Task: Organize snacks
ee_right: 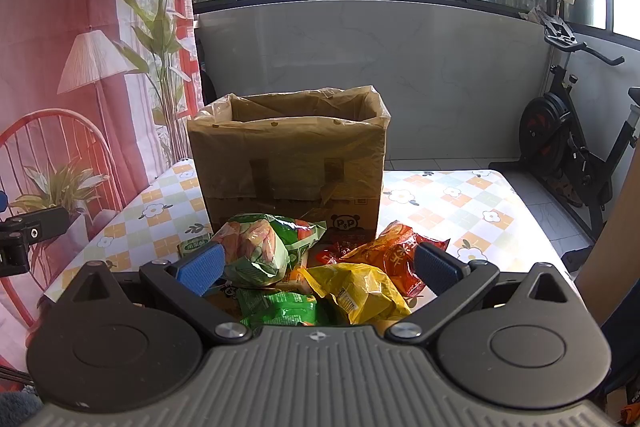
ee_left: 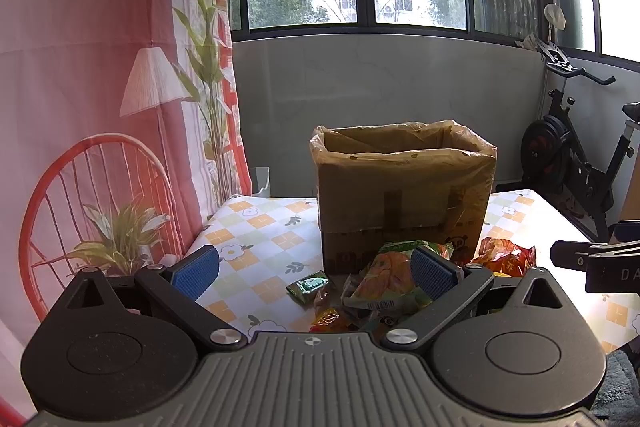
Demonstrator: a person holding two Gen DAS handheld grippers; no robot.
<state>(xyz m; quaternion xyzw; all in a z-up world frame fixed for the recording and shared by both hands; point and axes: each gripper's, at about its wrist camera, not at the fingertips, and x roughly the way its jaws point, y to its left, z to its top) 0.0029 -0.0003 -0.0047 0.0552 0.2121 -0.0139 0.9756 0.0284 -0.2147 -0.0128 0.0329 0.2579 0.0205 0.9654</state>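
Right wrist view: the right gripper hangs tilted down over a heap of snack packets on the checked counter, its blue fingers spread wide with nothing between them. Just past them, at centre frame, lie a large green bag, a yellow packet, a red-orange packet to its right and a small green packet at the lower centre, all touching or overlapping. Behind the heap, at mid-frame, stands a cardboard box lined with a plastic bag, its top open.

In the left wrist view the left gripper is likewise wide open and empty, with the same pile in the lower centre and a small dark-green packet lying a little apart to the left.

The step in hand looks like choosing a first packet to lift into the box. The yellow packet sits topmost and nearest the right fingers, so it seems the best pick: come down on its puffed middle, close across the narrow side, and squeeze gently, since the air-filled film may slip or burst. Lift straight up so the neighbours are not dragged, clear the box rim and its loose liner, then release inside. The left gripper could take the separate dark-green packet without crowding the right.
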